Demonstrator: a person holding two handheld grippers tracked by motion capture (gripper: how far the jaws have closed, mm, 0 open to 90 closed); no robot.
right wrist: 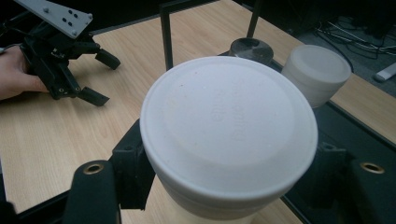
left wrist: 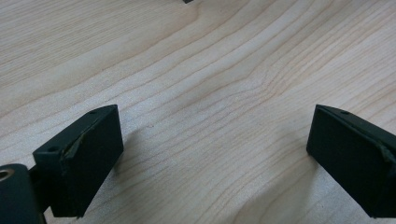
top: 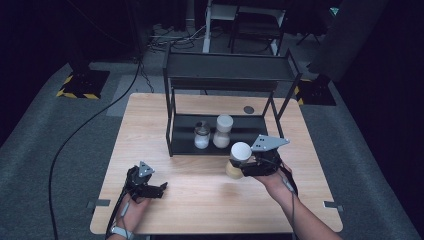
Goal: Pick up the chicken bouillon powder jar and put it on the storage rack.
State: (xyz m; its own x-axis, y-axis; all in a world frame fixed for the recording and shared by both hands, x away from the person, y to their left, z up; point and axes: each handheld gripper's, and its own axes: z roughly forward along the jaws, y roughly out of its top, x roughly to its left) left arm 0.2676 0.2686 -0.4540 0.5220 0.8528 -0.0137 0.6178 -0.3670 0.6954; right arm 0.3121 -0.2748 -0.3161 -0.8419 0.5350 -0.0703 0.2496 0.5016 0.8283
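Right hand-held gripper (top: 248, 167), jaws closed on either side of a white-lidded jar (top: 238, 159) just below its lid, holds the jar near the front of a black two-tier rack (top: 172, 135) on the table (top: 150, 120). Left hand-held gripper (top: 156, 189), jaws spread wide with nothing between them, rests low on the table near its front-left corner, well apart from the jar. The step appears to be moving the jar to or from the rack's lower shelf, though which cannot be told; it is done well by keeping the jar upright and clear of the rack's front post and of the two jars on the shelf. The lid is smooth, round, matt white plastic with faint raised lettering. On the shelf, a small glass jar (top: 202, 135) holds white powder beside a taller white-capped jar (top: 223, 131). The table is pale wood-grain laminate.
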